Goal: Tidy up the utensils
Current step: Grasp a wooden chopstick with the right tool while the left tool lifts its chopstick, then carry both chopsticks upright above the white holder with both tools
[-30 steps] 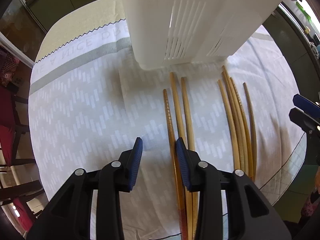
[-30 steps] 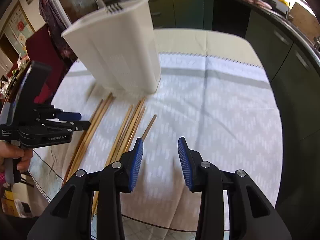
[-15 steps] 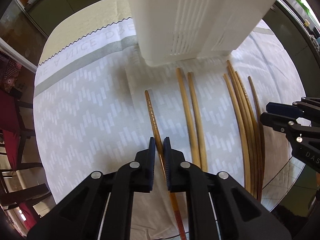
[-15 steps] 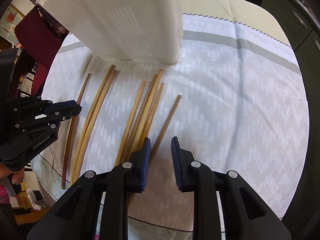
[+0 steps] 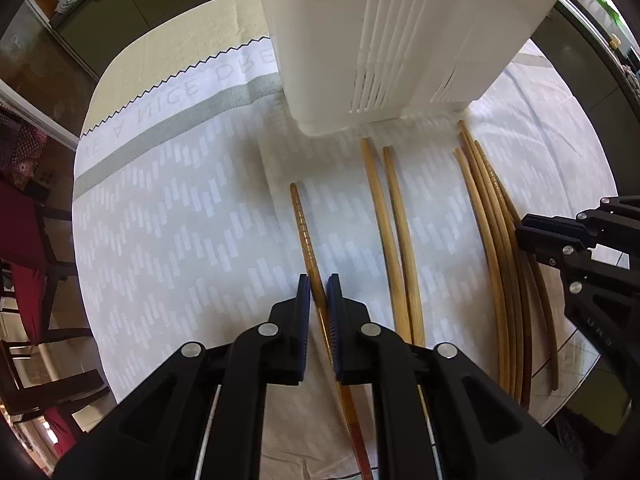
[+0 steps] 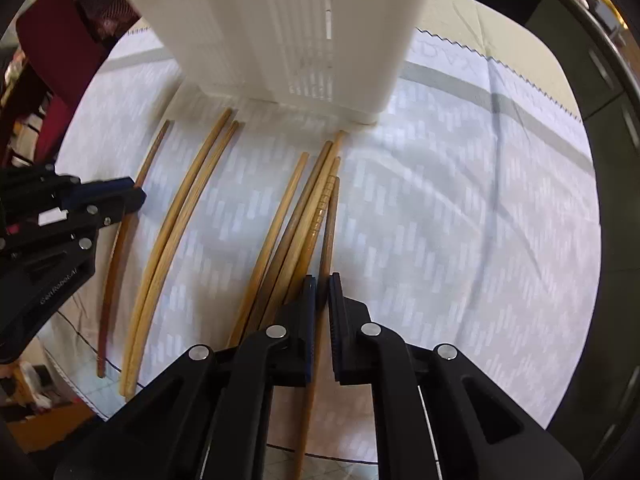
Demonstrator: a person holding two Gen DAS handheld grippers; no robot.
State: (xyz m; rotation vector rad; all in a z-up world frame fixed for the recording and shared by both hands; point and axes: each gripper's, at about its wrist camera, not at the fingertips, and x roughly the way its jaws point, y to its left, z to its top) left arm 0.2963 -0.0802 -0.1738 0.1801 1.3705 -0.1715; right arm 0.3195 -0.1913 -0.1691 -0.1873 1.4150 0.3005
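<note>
A ridged amber chopstick [image 5: 305, 236] is pinched between the jaws of the left gripper [image 5: 319, 294]; a darker brown chopstick [image 6: 327, 236] is pinched by the right gripper [image 6: 322, 292]. Both sticks lie flat on the cloth-covered counter [image 5: 168, 216], long axes running ahead toward the white slotted utensil holder [image 5: 384, 40], which stands upright just beyond their far tips.

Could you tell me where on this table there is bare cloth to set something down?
Free: the patterned cloth left of the left hand-held gripper and its ridged chopstick, and the cloth right of the right hand-held gripper. Crowded: the chopstick rows before the white holder.
</note>
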